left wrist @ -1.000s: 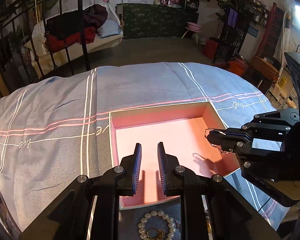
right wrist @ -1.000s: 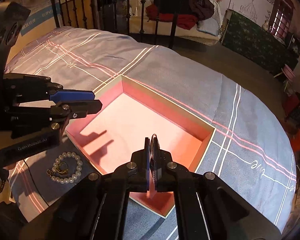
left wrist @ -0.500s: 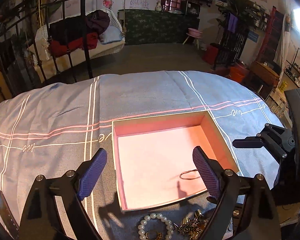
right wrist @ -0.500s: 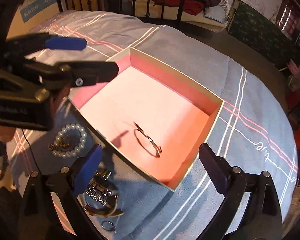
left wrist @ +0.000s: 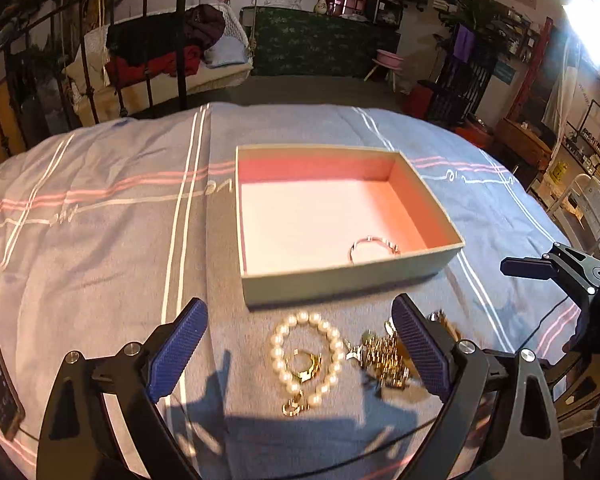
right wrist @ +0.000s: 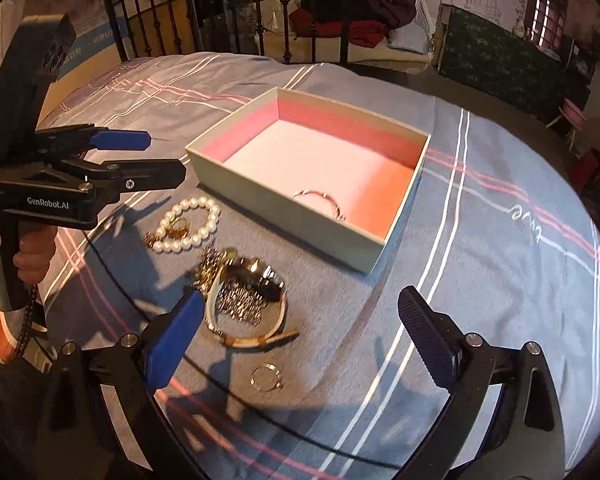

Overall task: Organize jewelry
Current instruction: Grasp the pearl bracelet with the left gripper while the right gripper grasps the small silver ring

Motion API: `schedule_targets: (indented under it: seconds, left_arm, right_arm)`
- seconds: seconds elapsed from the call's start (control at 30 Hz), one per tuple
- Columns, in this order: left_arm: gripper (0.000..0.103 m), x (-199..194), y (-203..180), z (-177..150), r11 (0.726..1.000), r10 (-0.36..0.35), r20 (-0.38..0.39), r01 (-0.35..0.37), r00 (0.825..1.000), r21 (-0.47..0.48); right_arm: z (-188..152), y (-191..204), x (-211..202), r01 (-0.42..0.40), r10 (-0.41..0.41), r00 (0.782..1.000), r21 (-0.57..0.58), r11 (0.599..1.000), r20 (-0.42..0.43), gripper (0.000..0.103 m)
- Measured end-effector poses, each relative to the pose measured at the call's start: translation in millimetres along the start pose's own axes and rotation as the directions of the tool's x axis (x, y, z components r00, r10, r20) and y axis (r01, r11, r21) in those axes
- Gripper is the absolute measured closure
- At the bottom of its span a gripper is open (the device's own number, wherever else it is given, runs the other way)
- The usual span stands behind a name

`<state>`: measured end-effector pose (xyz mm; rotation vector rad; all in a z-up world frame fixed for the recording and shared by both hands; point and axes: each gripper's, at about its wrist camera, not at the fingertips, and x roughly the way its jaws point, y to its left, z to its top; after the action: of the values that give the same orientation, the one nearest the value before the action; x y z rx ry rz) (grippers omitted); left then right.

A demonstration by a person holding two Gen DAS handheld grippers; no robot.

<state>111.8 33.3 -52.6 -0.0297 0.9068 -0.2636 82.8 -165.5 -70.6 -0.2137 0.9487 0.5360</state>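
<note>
A shallow box [left wrist: 340, 280] with a pink lining sits in the middle of both views on a striped grey bedspread [left wrist: 100, 240], its open top up so pieces can be dropped in from above. One thin bangle [left wrist: 374, 246] already lies on the box floor, close to the near wall, which suggests the sorting has only begun. The rest of the jewelry waits outside, just in front of the box: a pearl bracelet [left wrist: 306, 356] at lower centre of the left view with a small gold ring [left wrist: 306, 365] lying inside its loop, and beside it to the right a tangled gold chain [left wrist: 384, 356]. The right view shows that heap better: the chain is piled with a watch [right wrist: 248, 300] on a pale strap, and a separate ring [right wrist: 265, 377] lies alone nearer the camera. The left gripper [left wrist: 300, 356] has its jaws widening, nothing between the pads, and it brackets the pearls and the chain's edge, probably lining up the next pick. The right gripper [right wrist: 300, 340] stands fully spread and empty, hovering over the watch heap and lone ring at lower centre. Both tools tilt downward toward the cloth, a sensible angle for reaching flat, small pieces. The tangle looks likeliest to snag or lift as one clump.
</note>
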Motion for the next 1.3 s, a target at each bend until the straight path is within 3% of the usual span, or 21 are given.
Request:
schedule_targets:
  seconds: [0.23, 0.33, 0.43, 0.67, 0.73, 0.9, 1.0, 1.07, 1.1, 1.17, 1.23, 1.3]
  left_arm:
    - [0.012, 26, 6, -39, 0.999, 0.029, -0.116, -0.032, 0.993, -0.021]
    - [0.015, 23, 13, -41, 0.998, 0.002, -0.106, -0.009, 0.994, -0.069]
    - [0.023, 18, 23, -40, 0.994, -0.01, -0.096, -0.001, 0.995, -0.107]
    - [0.031, 27, 22, -39, 0.994, 0.065, -0.114, -0.074, 0.991, -0.076]
    - [0.041, 28, 18, -37, 0.996, 0.055, -0.108, -0.061, 0.993, -0.058]
    - [0.085, 24, -3, -40, 0.999, 0.035, -0.077, -0.034, 0.996, 0.013]
    - [0.092, 21, -3, -44, 0.997, -0.069, -0.069, 0.068, 0.995, -0.03]
    - [0.092, 21, -3, -46, 0.994, -0.101, -0.062, 0.098, 0.993, -0.053]
    - [0.093, 21, -4, -46, 0.995, -0.094, -0.06, 0.091, 0.994, -0.049]
    - [0.094, 19, -3, -45, 0.994, -0.097, -0.051, 0.094, 0.994, -0.049]
    - [0.094, 12, -6, -42, 0.994, -0.104, -0.034, 0.102, 0.994, -0.047]
    - [0.094, 6, -10, -38, 0.995, -0.098, -0.014, 0.097, 0.995, -0.035]
  right_arm:
    - [-38, 4, 19, -0.019, 0.024, 0.997, 0.057, 0.998, -0.08, 0.007]
    - [-39, 4, 21, -0.012, 0.017, 0.996, 0.059, 0.998, -0.087, 0.007]
    - [-39, 2, 24, -0.015, 0.021, 0.996, 0.062, 0.998, -0.092, 0.007]
    - [-40, 4, 27, -0.025, 0.03, 0.995, 0.054, 0.998, -0.099, 0.007]
    - [-40, 4, 27, -0.02, 0.026, 0.995, 0.056, 0.998, -0.099, 0.007]
    - [-36, 10, 31, 0.004, 0.0, 0.995, 0.035, 0.999, -0.1, 0.01]
    - [-36, 17, 31, 0.009, -0.009, 0.995, -0.004, 1.0, -0.095, 0.021]
    - [-35, 21, 29, -0.014, 0.013, 0.996, -0.009, 1.0, -0.089, 0.043]
    - [-35, 22, 28, -0.014, 0.013, 0.996, -0.012, 1.0, -0.09, 0.048]
    - [-33, 21, 25, -0.017, 0.016, 0.996, -0.01, 1.0, -0.088, 0.074]
    - [-33, 18, 23, -0.013, 0.012, 0.996, 0.0, 1.0, -0.088, 0.083]
    - [-34, 15, 21, -0.021, 0.022, 0.996, 0.012, 1.0, -0.085, 0.084]
